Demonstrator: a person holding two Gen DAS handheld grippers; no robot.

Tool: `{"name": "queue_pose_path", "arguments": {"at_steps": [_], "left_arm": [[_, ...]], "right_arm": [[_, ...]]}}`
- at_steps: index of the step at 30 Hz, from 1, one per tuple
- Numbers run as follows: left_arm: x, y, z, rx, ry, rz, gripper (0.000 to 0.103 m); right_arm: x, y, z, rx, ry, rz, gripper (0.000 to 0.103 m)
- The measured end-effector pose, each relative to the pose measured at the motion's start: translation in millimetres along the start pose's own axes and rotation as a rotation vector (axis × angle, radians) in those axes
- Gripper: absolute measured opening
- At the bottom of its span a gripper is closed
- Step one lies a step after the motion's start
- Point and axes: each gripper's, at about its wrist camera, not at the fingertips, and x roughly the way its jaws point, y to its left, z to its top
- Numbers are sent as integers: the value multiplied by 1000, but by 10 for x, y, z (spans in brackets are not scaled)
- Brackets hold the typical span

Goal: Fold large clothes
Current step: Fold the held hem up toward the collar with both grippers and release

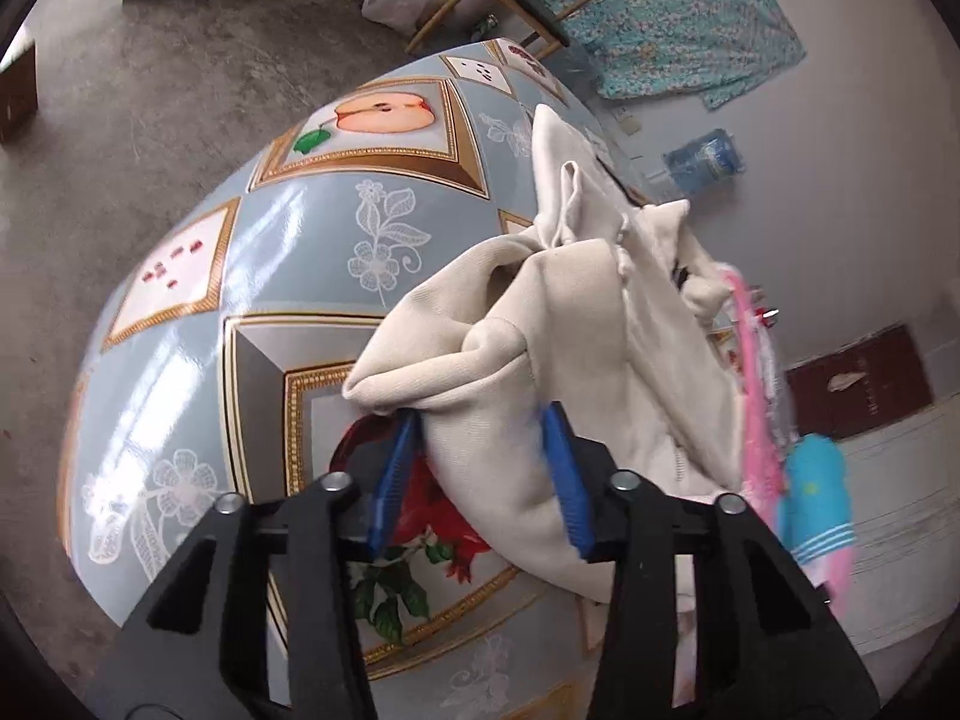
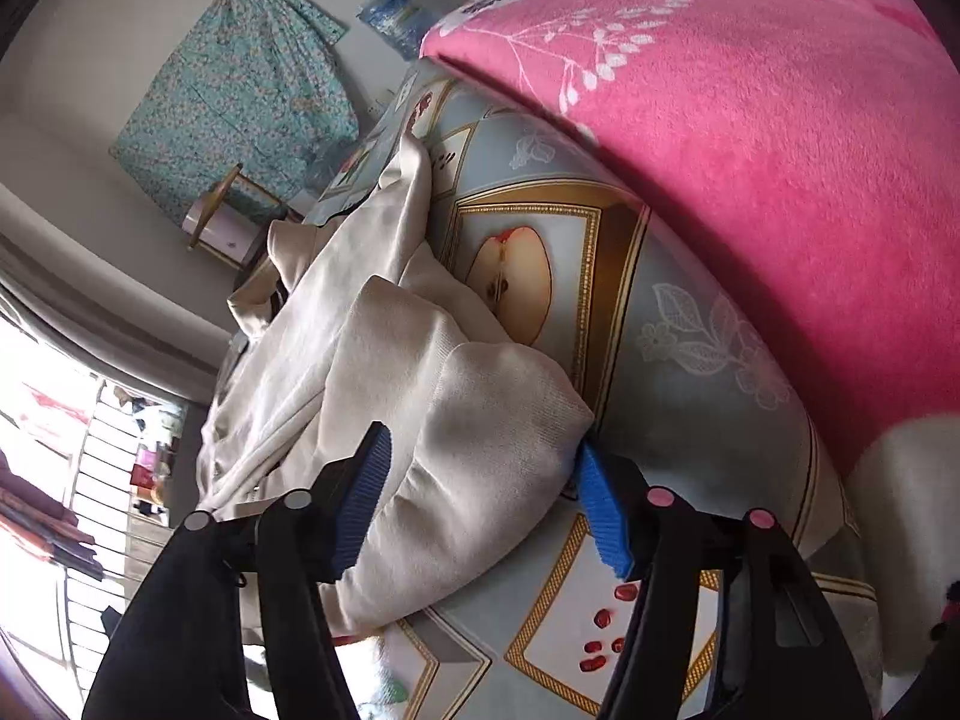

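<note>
Left gripper (image 1: 483, 468): blue-padded fingers (image 1: 393, 480) clenched on a bunched fold of the cream garment (image 1: 558, 354), raised over the table (image 1: 180, 330). Right gripper (image 2: 480, 495): fingers (image 2: 603, 510) spread around another cream fold; whether they pinch it, cannot tell. Garment: crumpled heap on the patterned tablecloth (image 2: 690, 390). Pink blanket (image 2: 750, 120): lies just beside. Water bottle (image 1: 705, 162): by the wall.

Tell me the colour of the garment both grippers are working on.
Cream, an off-white knit garment; it shows best in the right wrist view.
</note>
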Motion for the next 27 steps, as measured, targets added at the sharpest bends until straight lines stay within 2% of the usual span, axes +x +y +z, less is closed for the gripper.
{"name": "queue_pose_path", "arguments": {"at_steps": [1, 2, 4, 6, 9, 12, 14, 17, 20, 21, 22, 24, 25, 26, 27], "left_arm": [[19, -116, -14, 75, -7, 62, 26], [14, -247, -43, 155, -24, 114, 21], [-111, -526, -139, 327, -111, 191, 16], [-304, -753, -243, 463, -205, 252, 8], [-643, -958, -347, 559, -289, 263, 6], [-894, -1042, -427, 627, -327, 276, 6], [-1032, -1030, -460, 637, -304, 261, 6], [-1205, -819, -539, 592, -209, 235, 6], [-1091, -464, -596, 519, -99, 250, 8], [-974, -323, -584, 488, -46, 249, 12], [-863, -184, -586, 460, -2, 247, 14], [-742, 49, -555, 426, 49, 290, 21], [-768, 108, -537, 416, 47, 292, 33], [-838, 126, -515, 415, 25, 287, 37], [-924, 120, -492, 427, -4, 279, 38]], "right_arm": [[15, 71, 4, -41, -10, -38, 31], [2, 151, 11, -89, -26, -70, 27], [-128, 323, 12, -191, -79, -126, 19], [-340, 489, -7, -276, -133, -153, 16], [-645, 571, -15, -312, -169, -129, 15], [-881, 521, -57, -311, -171, -104, 14], [-1024, 453, -132, -306, -158, -99, 14], [-1130, 246, -262, -266, -110, -87, 14], [-916, -32, -384, -230, -1, -82, 18], [-796, -150, -413, -209, 44, -89, 21], [-683, -262, -435, -185, 91, -106, 29], [-637, -466, -406, -104, 141, -51, 32], [-701, -503, -373, -78, 141, -19, 34], [-803, -513, -326, -75, 123, -18, 39], [-929, -496, -284, -92, 82, -39, 52]]}}
